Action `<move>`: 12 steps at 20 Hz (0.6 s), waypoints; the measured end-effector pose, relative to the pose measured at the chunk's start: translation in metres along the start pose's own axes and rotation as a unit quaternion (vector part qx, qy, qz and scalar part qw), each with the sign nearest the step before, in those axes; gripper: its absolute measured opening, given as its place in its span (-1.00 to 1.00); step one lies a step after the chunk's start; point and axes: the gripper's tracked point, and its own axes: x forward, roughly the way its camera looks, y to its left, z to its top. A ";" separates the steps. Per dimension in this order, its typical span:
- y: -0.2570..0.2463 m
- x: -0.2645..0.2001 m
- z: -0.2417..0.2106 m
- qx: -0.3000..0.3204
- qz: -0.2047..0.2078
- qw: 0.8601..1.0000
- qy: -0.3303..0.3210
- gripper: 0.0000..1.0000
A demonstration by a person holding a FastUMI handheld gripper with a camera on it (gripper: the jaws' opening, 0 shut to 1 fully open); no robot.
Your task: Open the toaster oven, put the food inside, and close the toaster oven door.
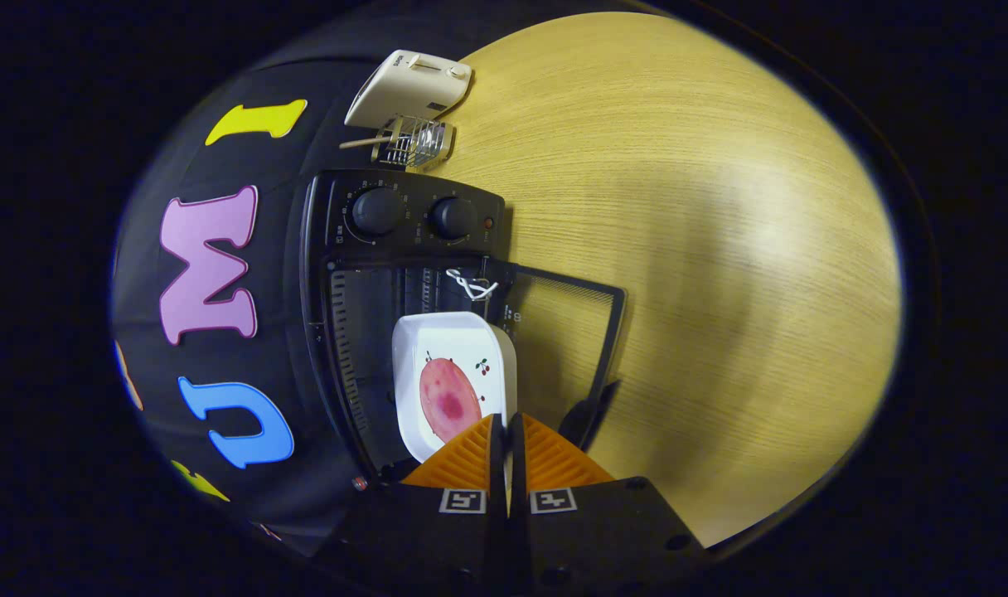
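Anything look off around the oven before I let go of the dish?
Nothing is spilled or broken. The gripper pinches the dish rim, food on it, at the oven mouth. The door is open, with a white cord at its hinge.

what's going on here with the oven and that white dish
A person is working a hand-held gripper, whose fingers are pinched on the rim of a white dish carrying a piece of pink food. The dish sits at the mouth of the black toaster oven, whose glass door hangs open over the wooden table. The food looks partway in; the door is not yet closed. A white appliance and a small wire rack stand beyond the oven.
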 end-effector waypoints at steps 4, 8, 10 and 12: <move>0.020 0.037 -0.001 0.034 0.001 0.999 -0.040 -0.90; 0.037 0.062 0.004 0.044 0.007 0.996 -0.072 -0.90; 0.045 0.070 0.003 0.048 0.009 0.996 -0.078 -0.90; 0.050 0.077 0.004 0.051 0.012 0.995 -0.080 -0.89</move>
